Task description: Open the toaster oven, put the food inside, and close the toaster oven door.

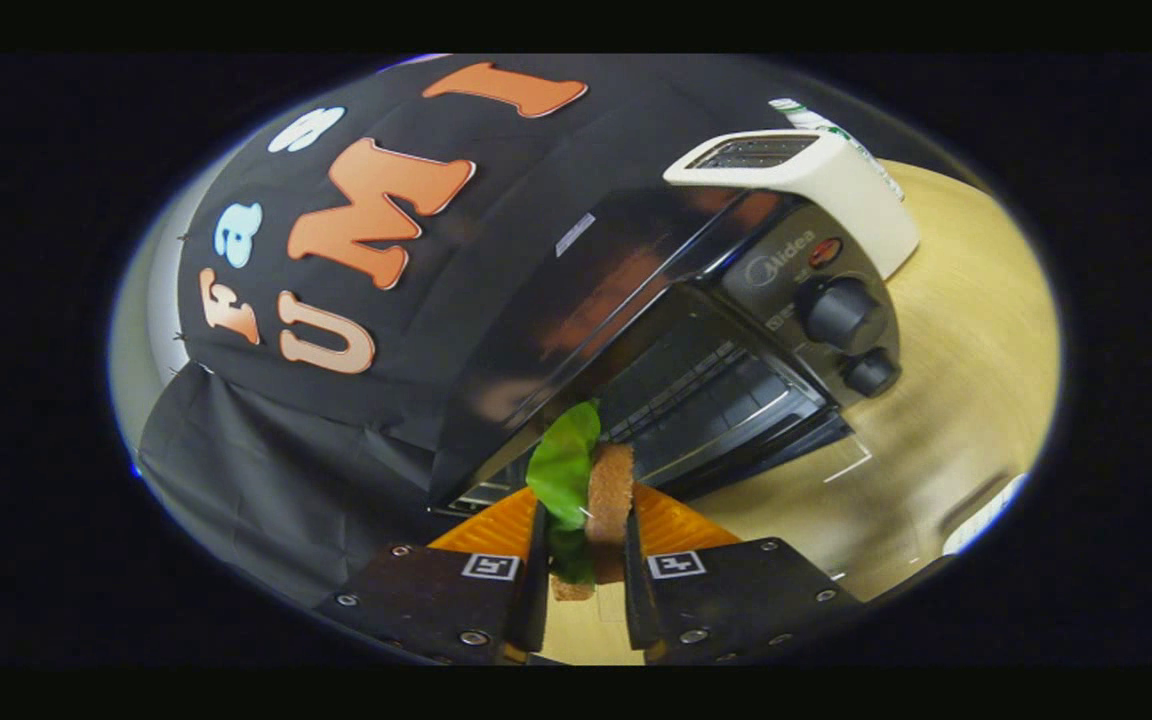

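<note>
the toaster oven point(676, 330) on the table point(956, 400) stands open just beyond my gripper point(584, 560), a white toaster point(816, 180) behind it. my fingers are clamped on the food point(596, 490), a sandwich with a loose green leaf; i judge the leaf could snag on the opening's edge and drag out.

The oven point(636, 330) has a glossy black shell, the toaster point(816, 180) smooth cream plastic, the table point(956, 400) pale matt wood.
</note>
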